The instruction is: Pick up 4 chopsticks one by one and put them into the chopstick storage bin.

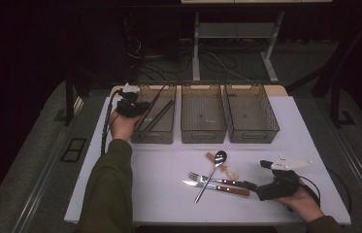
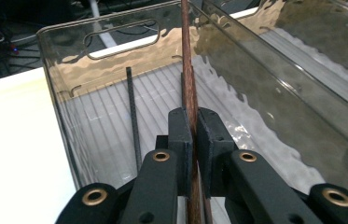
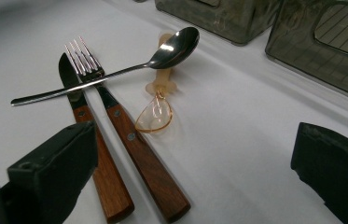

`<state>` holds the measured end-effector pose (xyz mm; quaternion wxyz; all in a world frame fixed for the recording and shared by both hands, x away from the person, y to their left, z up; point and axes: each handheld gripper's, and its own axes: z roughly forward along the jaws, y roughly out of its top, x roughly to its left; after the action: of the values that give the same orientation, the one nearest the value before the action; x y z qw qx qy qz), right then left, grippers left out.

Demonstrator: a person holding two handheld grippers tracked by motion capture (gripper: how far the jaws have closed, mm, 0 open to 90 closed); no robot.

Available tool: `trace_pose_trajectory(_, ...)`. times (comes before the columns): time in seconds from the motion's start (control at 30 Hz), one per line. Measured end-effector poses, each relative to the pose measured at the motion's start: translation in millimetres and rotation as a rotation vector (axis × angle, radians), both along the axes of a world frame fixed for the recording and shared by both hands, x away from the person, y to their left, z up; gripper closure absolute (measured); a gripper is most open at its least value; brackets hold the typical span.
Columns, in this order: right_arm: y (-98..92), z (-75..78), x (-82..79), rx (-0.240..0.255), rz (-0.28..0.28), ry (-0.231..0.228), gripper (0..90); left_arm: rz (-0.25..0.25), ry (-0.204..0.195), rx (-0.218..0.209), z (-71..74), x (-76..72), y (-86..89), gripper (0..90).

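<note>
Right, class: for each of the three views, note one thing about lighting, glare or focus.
High view: dim, the floor behind nearly black, the white table evenly lit. Left gripper view: rippled reflections glare on the clear bin walls; the brown chopstick in the left gripper is sharp. Right gripper view: a highlight on the metal spoon; the bins behind are soft.

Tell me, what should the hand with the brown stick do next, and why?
Probably open the left gripper and let the brown chopstick drop. Its jaws pinch the stick, which already reaches down inside the left bin, where a black chopstick lies. Meanwhile the right gripper waits open by the fork and knife.
</note>
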<state>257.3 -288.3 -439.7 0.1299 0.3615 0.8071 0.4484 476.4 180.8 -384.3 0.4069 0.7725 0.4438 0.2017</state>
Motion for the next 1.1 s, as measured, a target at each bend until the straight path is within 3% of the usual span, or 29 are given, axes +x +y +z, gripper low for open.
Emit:
trace_pose_trajectory(0.2, 0.1, 0.3, -0.6, 0.001, 0.0, -0.002, 0.8, -0.007, -0.009, 0.032, 4.0, -3.6, 0.0, 68.0)
trace_pose_trajectory(0.57, 0.5, 0.0, -0.2, -0.004, -0.002, -0.001, 0.8, -0.07, -0.004, -0.042, 12.6, -18.9, 3.6, 50.8)
trace_pose_trajectory(0.87, 0.6, -0.4, 0.1, -0.006, -0.004, -0.002, 0.8, -0.126, -0.009, -0.087, 17.1, -46.5, 0.2, 43.0)
trace_pose_trajectory(1.1, 1.0, -0.5, 0.2, -0.008, -0.003, 0.0, 0.8, -0.182, -0.008, -0.107, 7.5, -76.5, -2.7, 38.9)
